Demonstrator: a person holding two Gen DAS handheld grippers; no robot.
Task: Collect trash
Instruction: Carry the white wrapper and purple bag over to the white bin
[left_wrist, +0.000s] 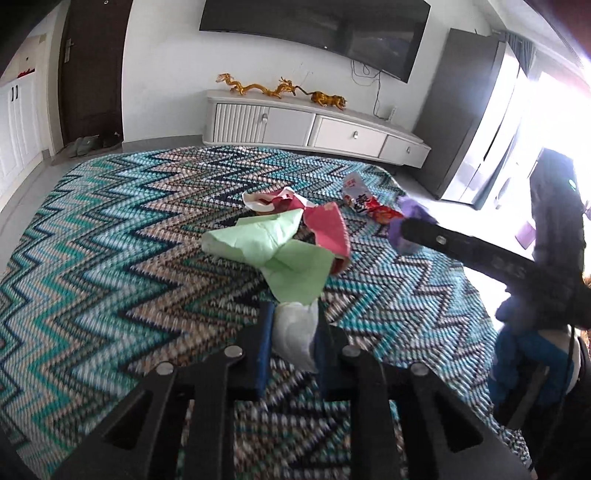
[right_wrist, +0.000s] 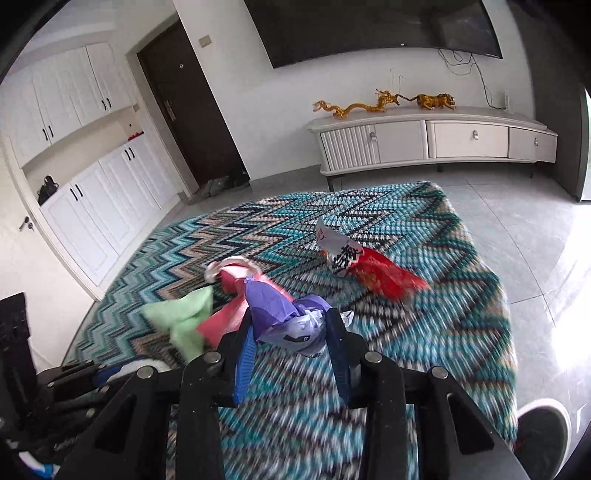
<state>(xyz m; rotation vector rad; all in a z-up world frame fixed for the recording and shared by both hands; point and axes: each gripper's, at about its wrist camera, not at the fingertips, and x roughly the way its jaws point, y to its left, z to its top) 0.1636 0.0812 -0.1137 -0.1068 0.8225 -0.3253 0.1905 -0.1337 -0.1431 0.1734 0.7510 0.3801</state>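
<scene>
Left gripper (left_wrist: 293, 332): angled down over the near part of the zigzag rug (left_wrist: 110, 240), jaws drawn in tight on a crumpled white tissue (left_wrist: 295, 338); blue pads press it from both sides.

Right gripper (right_wrist: 291, 332): also tilted down toward the rug, jaws narrowed around a crumpled purple plastic wrapper (right_wrist: 284, 317). The wrapper bulges up between the blue pads and is held there.

Right gripper from the left view: its black finger (left_wrist: 480, 254) reaches in from the right edge, the purple wrapper at its tip, to the right of the paper pile.

Hand: a blue-gloved hand (left_wrist: 524, 362) sits low at the right edge of the left view, behind the right tool.

Green paper (left_wrist: 269, 254): two crumpled pale green sheets on the rug, just beyond the left gripper's tissue.

Red paper (left_wrist: 330, 232): folded pinkish-red piece touching the green sheets on their right and far side.

Snack bag (right_wrist: 369, 269): red and white wrapper lying further out on the rug, to the right, apart from the pile.

Shoe (right_wrist: 543, 435): dark toe with a white rim at the near right corner, on the grey floor tiles (right_wrist: 517, 229).

Background: white TV cabinet (right_wrist: 432, 144) against the far wall with golden dragon figurines (right_wrist: 354, 107) on top.
</scene>
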